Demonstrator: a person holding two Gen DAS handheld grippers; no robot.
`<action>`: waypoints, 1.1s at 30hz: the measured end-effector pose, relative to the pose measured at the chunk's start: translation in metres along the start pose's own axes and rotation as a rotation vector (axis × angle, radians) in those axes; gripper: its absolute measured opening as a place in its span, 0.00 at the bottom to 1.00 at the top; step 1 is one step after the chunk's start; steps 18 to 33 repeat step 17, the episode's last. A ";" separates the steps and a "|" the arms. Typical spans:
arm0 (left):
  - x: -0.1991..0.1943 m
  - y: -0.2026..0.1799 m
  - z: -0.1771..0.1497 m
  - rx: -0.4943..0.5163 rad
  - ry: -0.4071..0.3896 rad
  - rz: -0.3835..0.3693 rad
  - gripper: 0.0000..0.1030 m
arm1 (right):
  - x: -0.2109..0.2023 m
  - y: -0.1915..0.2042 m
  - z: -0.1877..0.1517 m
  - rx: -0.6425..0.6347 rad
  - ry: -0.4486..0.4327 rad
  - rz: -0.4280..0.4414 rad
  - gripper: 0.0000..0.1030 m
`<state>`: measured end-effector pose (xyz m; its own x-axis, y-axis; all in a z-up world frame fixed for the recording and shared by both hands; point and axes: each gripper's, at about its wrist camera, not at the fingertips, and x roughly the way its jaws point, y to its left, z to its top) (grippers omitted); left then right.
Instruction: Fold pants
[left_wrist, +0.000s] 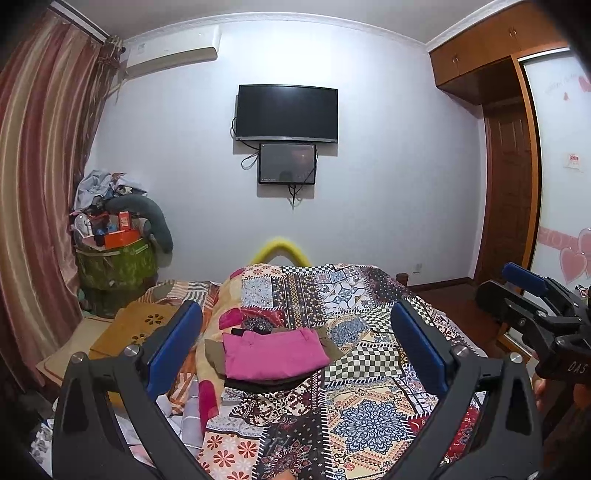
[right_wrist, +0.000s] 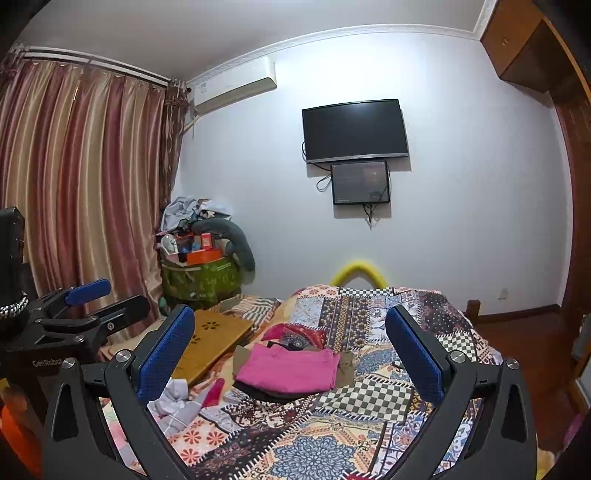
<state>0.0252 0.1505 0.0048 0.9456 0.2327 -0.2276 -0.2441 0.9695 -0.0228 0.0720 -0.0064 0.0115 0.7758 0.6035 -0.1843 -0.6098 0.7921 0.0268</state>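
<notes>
Folded pink pants (left_wrist: 273, 354) lie on top of a stack of folded dark and olive garments on the patchwork bedspread (left_wrist: 369, 369). They also show in the right wrist view (right_wrist: 290, 369). My left gripper (left_wrist: 295, 354) is open and empty, raised above the bed, its blue pads wide apart on either side of the stack. My right gripper (right_wrist: 290, 360) is open and empty too, held at about the same height; it shows at the right edge of the left wrist view (left_wrist: 532, 291).
A brown lap tray (right_wrist: 212, 343) and loose white and pink clothes (right_wrist: 177, 406) lie on the bed's left side. A green bin piled with clutter (right_wrist: 201, 273) stands by the curtain (right_wrist: 81, 184). A wardrobe (left_wrist: 509, 166) is on the right.
</notes>
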 end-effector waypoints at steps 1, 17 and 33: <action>0.001 0.000 0.000 -0.001 0.003 -0.003 1.00 | 0.000 0.000 0.000 0.001 0.001 0.000 1.00; 0.007 -0.001 -0.003 0.001 0.028 -0.031 1.00 | 0.004 -0.002 -0.001 0.010 0.019 -0.002 1.00; 0.007 -0.001 -0.003 0.001 0.028 -0.031 1.00 | 0.004 -0.002 -0.001 0.010 0.019 -0.002 1.00</action>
